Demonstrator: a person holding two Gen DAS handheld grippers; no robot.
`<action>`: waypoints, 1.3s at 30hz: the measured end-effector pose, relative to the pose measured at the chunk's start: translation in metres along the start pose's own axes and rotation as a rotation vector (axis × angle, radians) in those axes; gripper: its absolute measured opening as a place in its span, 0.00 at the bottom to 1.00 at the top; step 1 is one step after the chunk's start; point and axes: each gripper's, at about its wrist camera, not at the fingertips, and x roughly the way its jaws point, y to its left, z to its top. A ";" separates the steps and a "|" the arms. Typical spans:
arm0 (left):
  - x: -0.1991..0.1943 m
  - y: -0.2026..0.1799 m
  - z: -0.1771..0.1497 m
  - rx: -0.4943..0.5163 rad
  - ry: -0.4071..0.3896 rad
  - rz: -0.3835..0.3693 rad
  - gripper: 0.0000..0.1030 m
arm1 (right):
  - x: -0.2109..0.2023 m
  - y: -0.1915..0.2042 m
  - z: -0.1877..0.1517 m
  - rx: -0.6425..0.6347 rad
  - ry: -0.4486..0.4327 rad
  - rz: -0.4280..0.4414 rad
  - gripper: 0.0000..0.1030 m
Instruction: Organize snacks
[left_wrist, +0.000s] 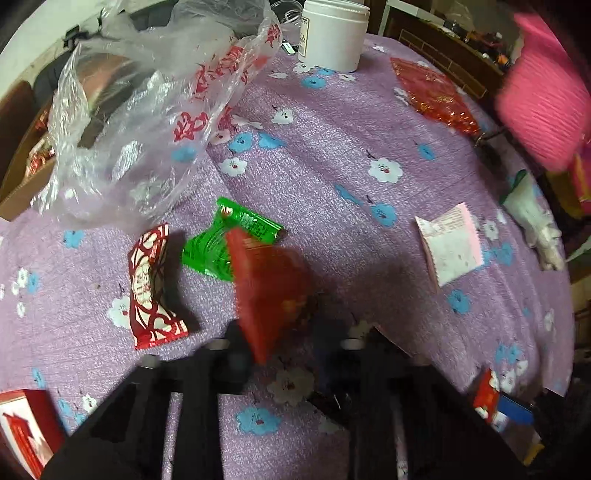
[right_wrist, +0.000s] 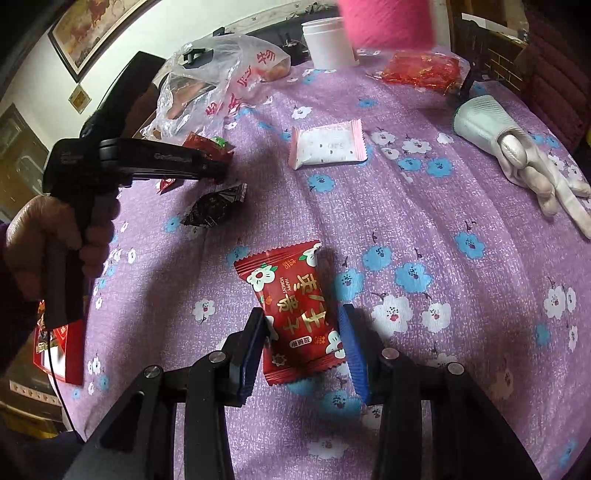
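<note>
Everywhere, purple flowered tablecloth (right_wrist: 424, 192) under snacks.

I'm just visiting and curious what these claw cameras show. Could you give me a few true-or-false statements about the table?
1. The right claw holds a red snack packet. True.
2. The tablecloth is plain white. False: purple with flowers.
3. A pink-edged white packet lies flat on the cloth. True.
4. The green packet sits inside the plastic bag. False: it lies on the cloth beside it.
</note>
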 end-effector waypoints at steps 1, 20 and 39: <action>-0.001 0.003 -0.002 -0.002 0.002 -0.017 0.14 | 0.000 0.000 0.001 0.000 0.000 0.000 0.42; -0.059 0.015 -0.127 0.020 0.030 -0.068 0.14 | 0.000 0.005 -0.001 -0.037 -0.003 -0.030 0.42; -0.125 0.058 -0.174 -0.094 -0.105 -0.031 0.15 | 0.008 0.075 0.011 -0.104 0.066 0.195 0.28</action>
